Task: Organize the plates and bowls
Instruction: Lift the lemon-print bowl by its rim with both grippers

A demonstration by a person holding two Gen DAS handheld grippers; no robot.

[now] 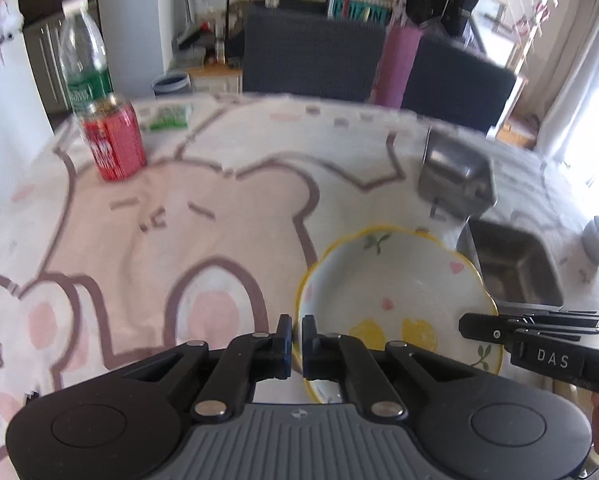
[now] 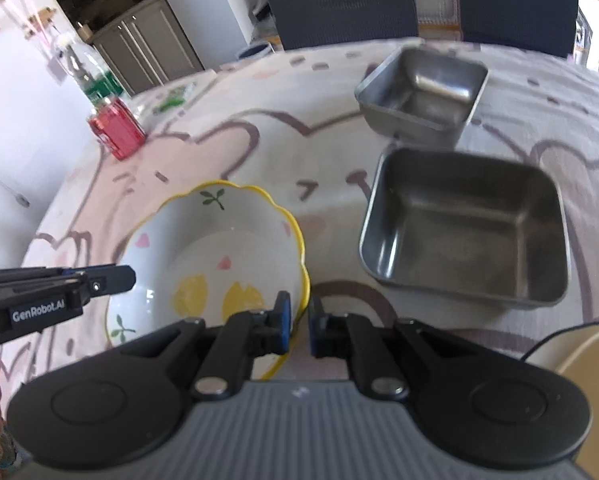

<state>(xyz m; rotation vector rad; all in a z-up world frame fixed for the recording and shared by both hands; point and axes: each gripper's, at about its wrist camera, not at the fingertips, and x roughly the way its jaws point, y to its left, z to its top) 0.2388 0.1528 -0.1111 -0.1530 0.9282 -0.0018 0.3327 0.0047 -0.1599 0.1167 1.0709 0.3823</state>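
The bowl (image 2: 215, 256) is pinched at opposite rims by the left gripper (image 1: 296, 346) and right gripper (image 2: 298, 322), apparently just above the cloth (image 1: 179, 208). A level joint carry toward the trays (image 2: 463, 232) seems next.

Open tablecloth (image 1: 187, 216) left of bowl (image 1: 395, 280)

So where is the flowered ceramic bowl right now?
The flowered bowl sits on the tablecloth between both grippers, left of the larger steel tray. The left gripper and right gripper each straddle its yellow rim.
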